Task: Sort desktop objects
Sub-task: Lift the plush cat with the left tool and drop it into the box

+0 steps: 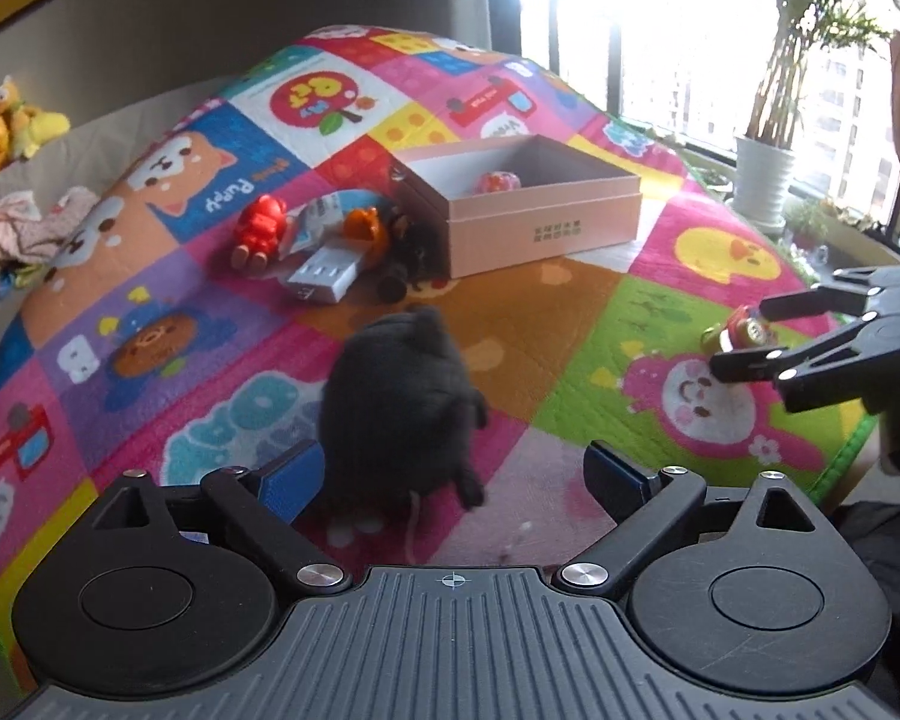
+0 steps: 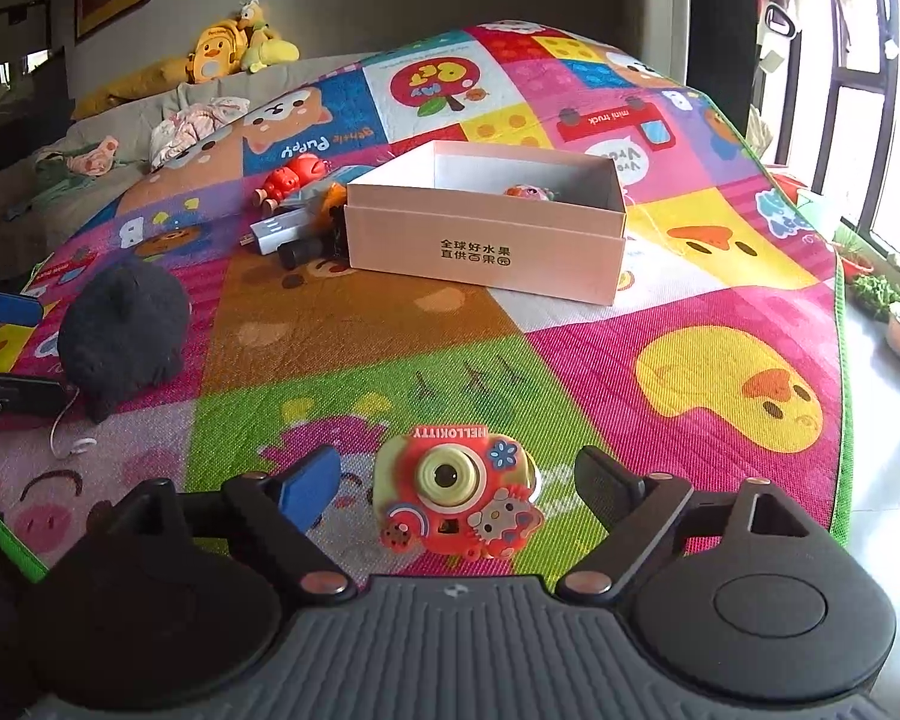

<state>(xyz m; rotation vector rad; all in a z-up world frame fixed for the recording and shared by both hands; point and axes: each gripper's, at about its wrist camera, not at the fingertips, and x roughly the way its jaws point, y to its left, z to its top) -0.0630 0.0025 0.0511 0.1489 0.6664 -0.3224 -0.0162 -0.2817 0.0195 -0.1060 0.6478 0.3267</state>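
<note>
Both claws gape empty: left gripper [image 1: 450, 474] straddling black plush [image 1: 399, 402], right gripper [image 2: 459, 480] around toy camera [image 2: 456, 495]. Risk: soft plush slips during carry to pink box [image 1: 546, 222] at 12 o'clock.

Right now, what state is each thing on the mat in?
Left gripper: open, black plush toy between its fingers, unpressed.
Right gripper: open, red toy camera upright between its fingers, untouched.
Pink cardboard box: lidless, one small toy inside.
Red robot figure: lying outside box.
</note>
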